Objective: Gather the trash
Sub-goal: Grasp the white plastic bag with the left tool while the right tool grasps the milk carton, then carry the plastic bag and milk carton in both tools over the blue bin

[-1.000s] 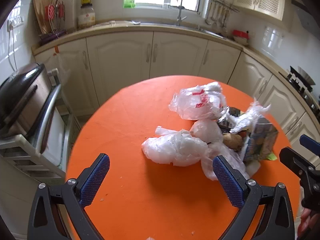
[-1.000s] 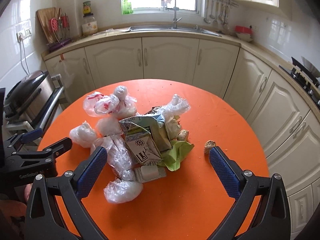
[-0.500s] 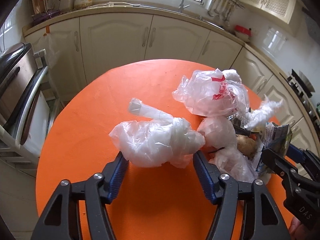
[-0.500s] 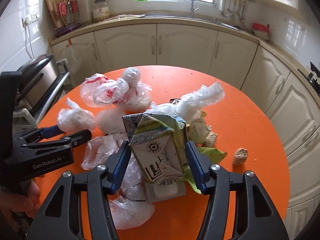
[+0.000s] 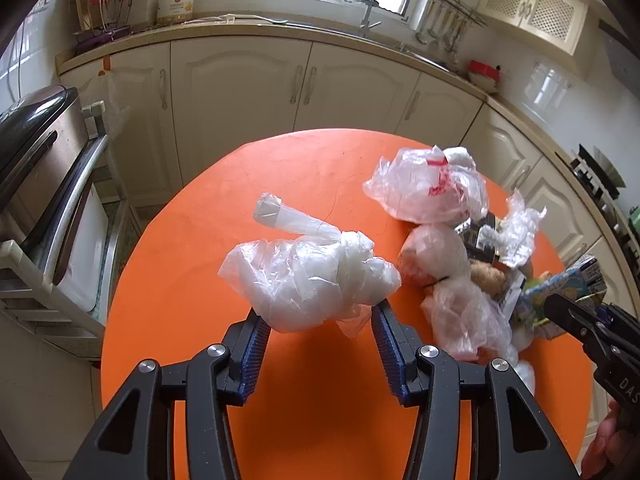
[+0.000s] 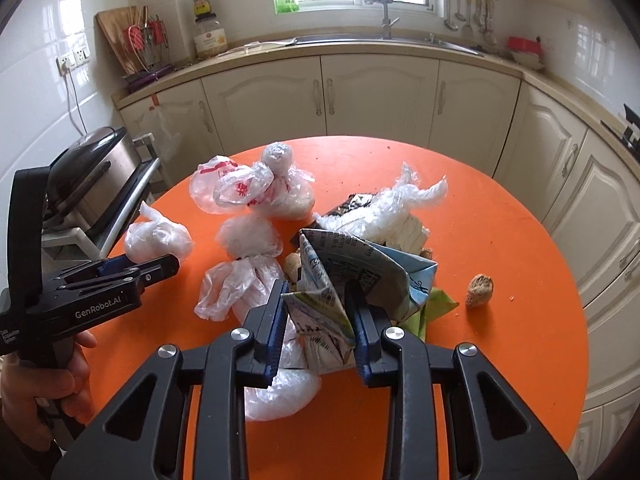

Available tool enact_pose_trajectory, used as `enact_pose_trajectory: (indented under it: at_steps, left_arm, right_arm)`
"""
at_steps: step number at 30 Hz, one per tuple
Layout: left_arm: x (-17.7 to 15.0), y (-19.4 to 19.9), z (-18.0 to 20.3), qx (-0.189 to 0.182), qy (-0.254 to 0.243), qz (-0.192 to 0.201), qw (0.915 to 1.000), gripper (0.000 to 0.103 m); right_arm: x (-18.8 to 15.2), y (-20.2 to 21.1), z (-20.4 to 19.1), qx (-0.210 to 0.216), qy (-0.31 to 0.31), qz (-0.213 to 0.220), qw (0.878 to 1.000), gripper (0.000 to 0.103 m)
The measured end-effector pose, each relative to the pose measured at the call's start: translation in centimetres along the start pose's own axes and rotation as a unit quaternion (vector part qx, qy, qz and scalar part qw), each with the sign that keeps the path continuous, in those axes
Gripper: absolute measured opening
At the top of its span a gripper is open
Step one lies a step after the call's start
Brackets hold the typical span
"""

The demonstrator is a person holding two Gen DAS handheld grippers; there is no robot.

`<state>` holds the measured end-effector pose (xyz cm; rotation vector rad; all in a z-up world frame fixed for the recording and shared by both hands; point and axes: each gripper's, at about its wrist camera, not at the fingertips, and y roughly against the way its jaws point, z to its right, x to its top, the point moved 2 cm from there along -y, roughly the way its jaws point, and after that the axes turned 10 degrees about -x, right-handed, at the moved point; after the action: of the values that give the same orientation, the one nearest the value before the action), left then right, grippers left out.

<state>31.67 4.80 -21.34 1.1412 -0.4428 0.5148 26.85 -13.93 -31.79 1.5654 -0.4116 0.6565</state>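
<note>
A pile of trash lies on a round orange table [image 5: 192, 288]. My left gripper [image 5: 318, 316] is shut on a crumpled white plastic bag [image 5: 308, 276] and holds it above the table; the bag also shows in the right wrist view [image 6: 158, 236]. My right gripper [image 6: 318, 300] is shut on a squashed blue and white milk carton [image 6: 348, 264], which also shows at the right edge of the left wrist view [image 5: 568, 288]. A clear bag with red print [image 5: 428, 188], knotted clear bags [image 6: 240, 280] and a green wrapper [image 6: 436, 308] lie around it.
A brown lump of food [image 6: 480, 288] lies alone on the right of the table [image 6: 500, 360]. A metal appliance on a rack [image 5: 36, 152] stands left of the table. Cream cabinets [image 6: 380, 96] and a counter with a sink curve behind.
Both grippers moved forward and closed: the left one onto the white plastic bag, the right one onto the milk carton. The carton is now crushed between the right fingers and both items are lifted slightly.
</note>
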Motion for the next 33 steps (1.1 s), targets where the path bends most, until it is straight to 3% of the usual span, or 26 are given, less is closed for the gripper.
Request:
enact_pose_trajectory:
  at_steps: [9, 13, 21, 28, 31, 33]
  left_arm:
    - [0.8, -1.2, 0.5, -0.004, 0.002, -0.004, 1.0, 0.047]
    - [1.4, -0.1, 1.4, -0.003, -0.008, 0.013, 0.9999, 0.046]
    - [1.8, 2.3, 3.9, -0.012, -0.03, 0.044, 0.9985, 0.046]
    - [-6.6, 9.0, 8.2, -0.039, -0.068, 0.077, 0.9939, 0.046]
    - [-11.6, 15.2, 8.4, -0.055, -0.089, 0.096, 0.9898, 0.046]
    - [-13.4, 17.0, 9.9, -0.066, -0.106, 0.108, 0.9863, 0.046]
  right_arm:
    - [-1.0, -2.4, 0.1, -0.006, 0.008, -0.023, 1.0, 0.027]
    - [-1.1, -0.5, 0.5, 0.016, -0.009, 0.005, 1.0, 0.02]
    - [-1.1, 3.2, 1.2, 0.031, -0.012, 0.04, 0.999, 0.02]
    - [-1.0, 8.8, 3.2, 0.027, -0.019, 0.087, 0.996, 0.02]
    - [-0.9, 11.7, 4.8, 0.015, -0.025, 0.112, 0.993, 0.02]
    - [-0.9, 13.8, 6.1, 0.01, -0.033, 0.128, 0.991, 0.02]
